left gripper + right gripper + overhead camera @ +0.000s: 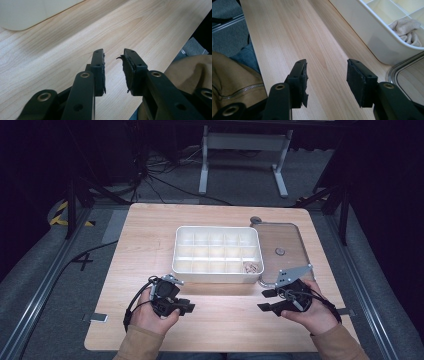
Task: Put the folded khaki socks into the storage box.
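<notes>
High view, both claws (pixel 186 306) (pixel 266 300) open, empty; white tray (pixel 216 269), clear lid (pixel 292 262) beyond

A person wears tan sleeves (pixel 142 345), one with a metal zipper (pixel 242 91), and blue jeans (pixel 247 58). Each hand carries a black two-jaw tool: the left gripper (pixel 187 308) trails a looping black cable (pixel 131 305); the right gripper (pixel 265 300) bears a grey three-cornered plate (pixel 294 274). Brass-ringed screw holes (pixel 85 74) dot the jaw arms, whose dark pads (pixel 128 72) look frayed.
</notes>
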Demonstrator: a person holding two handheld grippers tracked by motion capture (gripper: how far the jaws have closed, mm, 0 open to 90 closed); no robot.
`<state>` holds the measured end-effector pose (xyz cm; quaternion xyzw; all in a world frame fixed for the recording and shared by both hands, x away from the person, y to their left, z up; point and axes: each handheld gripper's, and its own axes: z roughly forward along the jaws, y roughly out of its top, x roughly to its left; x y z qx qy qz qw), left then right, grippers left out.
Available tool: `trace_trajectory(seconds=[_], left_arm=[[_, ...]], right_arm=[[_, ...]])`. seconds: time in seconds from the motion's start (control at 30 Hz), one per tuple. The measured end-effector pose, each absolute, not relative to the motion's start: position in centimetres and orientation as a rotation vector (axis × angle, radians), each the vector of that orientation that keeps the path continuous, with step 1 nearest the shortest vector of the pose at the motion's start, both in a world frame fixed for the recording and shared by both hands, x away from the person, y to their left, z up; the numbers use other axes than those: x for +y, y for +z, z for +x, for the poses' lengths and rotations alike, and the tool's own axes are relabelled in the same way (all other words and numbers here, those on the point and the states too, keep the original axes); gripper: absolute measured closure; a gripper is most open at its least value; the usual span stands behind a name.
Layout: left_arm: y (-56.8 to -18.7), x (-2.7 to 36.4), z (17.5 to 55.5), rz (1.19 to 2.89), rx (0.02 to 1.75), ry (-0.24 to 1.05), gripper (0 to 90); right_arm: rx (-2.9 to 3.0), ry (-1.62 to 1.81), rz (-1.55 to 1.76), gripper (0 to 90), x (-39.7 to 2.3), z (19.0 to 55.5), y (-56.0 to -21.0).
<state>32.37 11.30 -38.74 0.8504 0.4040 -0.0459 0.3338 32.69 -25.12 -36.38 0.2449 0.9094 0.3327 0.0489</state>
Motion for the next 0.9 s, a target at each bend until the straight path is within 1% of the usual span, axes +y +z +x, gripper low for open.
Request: trace_trajectory(seconds=[0.2, 0.23, 0.3, 0.37, 0.6, 0.77, 0.9], left_arm=[[-38.8, 11.2, 32.3, 2.222, 1.056, -0.118, 70.4], [-38.9, 11.2, 32.4, 2.228, 1.048, -0.119, 69.1], [-39.1, 11.1, 32.4, 2.249, 1.024, -0.12, 63.2], [-39.3, 11.1, 32.5, 2.261, 1.031, -0.114, 61.2], [-39.9, 11.1, 32.8, 2.282, 1.009, -0.115, 59.7], [-40.2, 11.1, 32.9, 2.275, 1.016, -0.12, 59.5], [-40.4, 10.9, 32.9, 2.305, 0.966, -0.081, 59.3]], right_arm=[[2.781, 1.026, 0.749, 50.5, -25.4, 32.5, -38.3], [2.778, 1.035, 0.739, 49.5, -25.4, 32.5, -38.5], [2.779, 1.052, 0.729, 47.8, -25.3, 32.5, -39.0], [2.774, 1.052, 0.711, 46.8, -25.2, 32.5, -39.6], [2.788, 1.053, 0.741, 46.5, -25.1, 32.9, -42.4], [2.821, 1.023, 0.733, 46.4, -24.8, 32.5, -43.9], [2.839, 1.018, 0.676, 46.4, -24.3, 31.9, -44.5]])
